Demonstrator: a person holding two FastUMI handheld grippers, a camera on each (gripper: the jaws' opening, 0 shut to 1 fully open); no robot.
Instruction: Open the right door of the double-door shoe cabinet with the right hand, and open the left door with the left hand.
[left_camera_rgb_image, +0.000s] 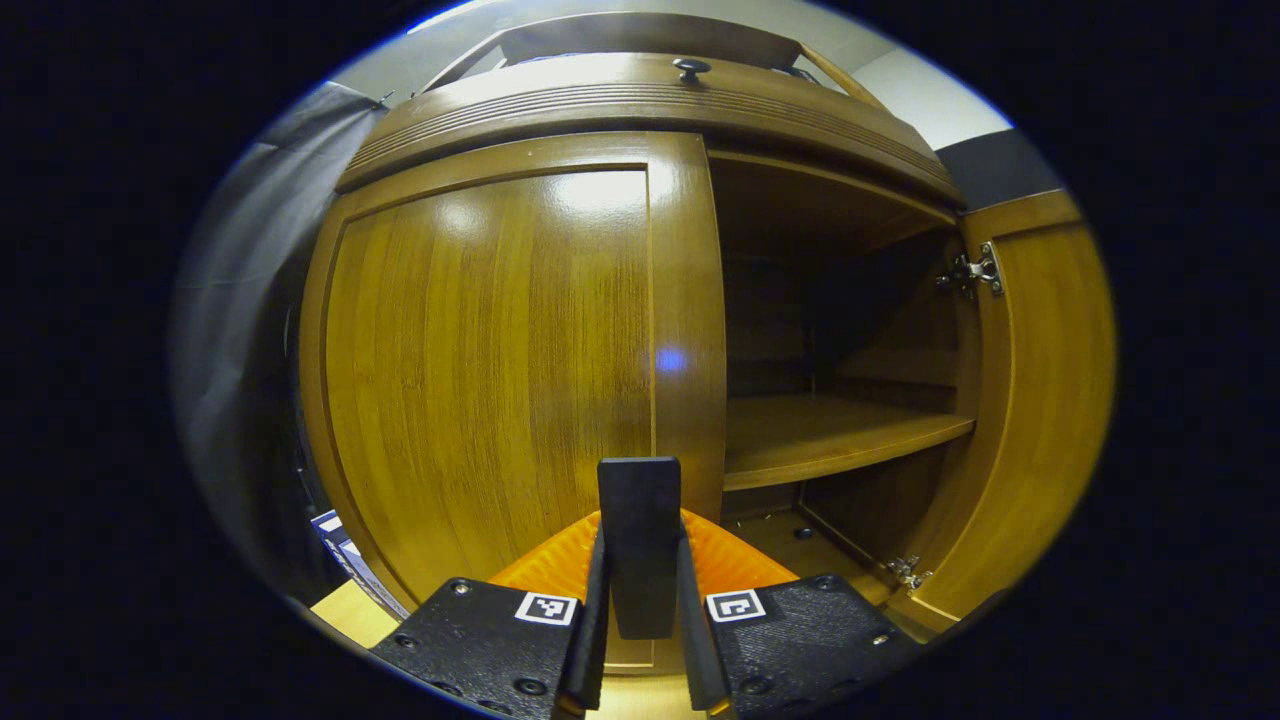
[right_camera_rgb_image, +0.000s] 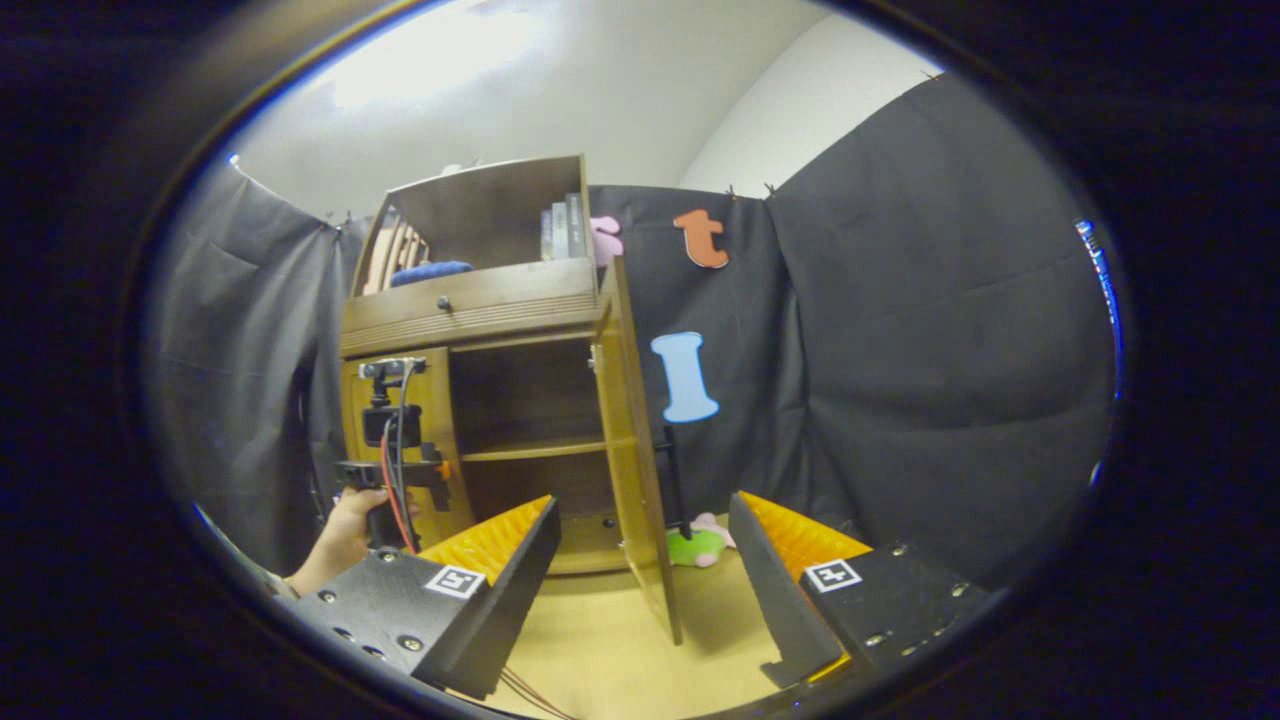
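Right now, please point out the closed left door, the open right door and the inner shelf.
left door (left_camera_rgb_image: 490, 380), left gripper view, middle of its front panel
right door (right_camera_rgb_image: 632, 440), right gripper view, its inner face
shelf (left_camera_rgb_image: 830, 432), left gripper view, its top board

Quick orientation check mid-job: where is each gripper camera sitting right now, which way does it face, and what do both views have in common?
Left gripper view: rides the left gripper, close up against the closed left door, facing the cabinet front; its own fingers, pressed together, show at the bottom.
Right gripper view: rides the right gripper, held farther back, facing the cabinet and the swung-out right door; its spread fingers show, plus the left gripper and the hand holding it.
Shared: the left door, the open right door and the inner shelf.
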